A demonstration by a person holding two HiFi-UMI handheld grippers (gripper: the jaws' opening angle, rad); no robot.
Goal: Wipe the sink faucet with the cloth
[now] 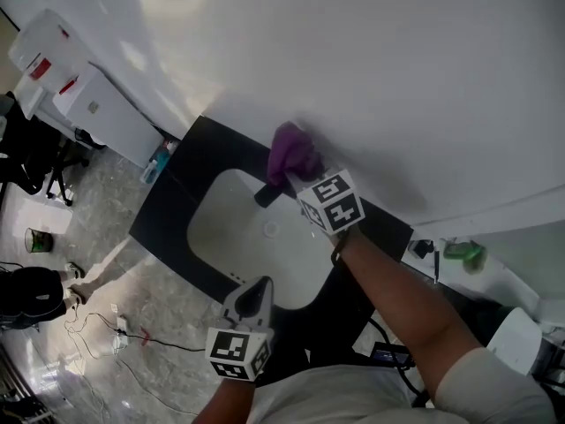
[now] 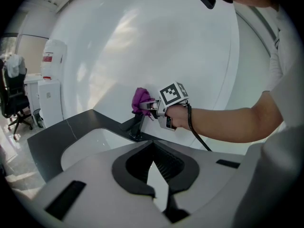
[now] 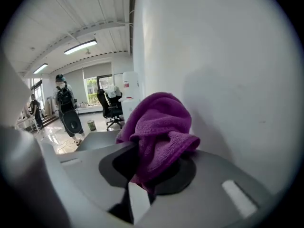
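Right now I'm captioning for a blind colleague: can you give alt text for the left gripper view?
The right gripper holds a purple cloth at the top of the black faucet, behind a white sink in a dark counter. The left gripper fills the foreground, jaws together with nothing between them.

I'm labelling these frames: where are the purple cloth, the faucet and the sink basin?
purple cloth (image 1: 291, 153): head view, middle of the bunch.
faucet (image 2: 138, 126): left gripper view, its black stem.
sink basin (image 1: 231, 228): head view, bare white bottom.
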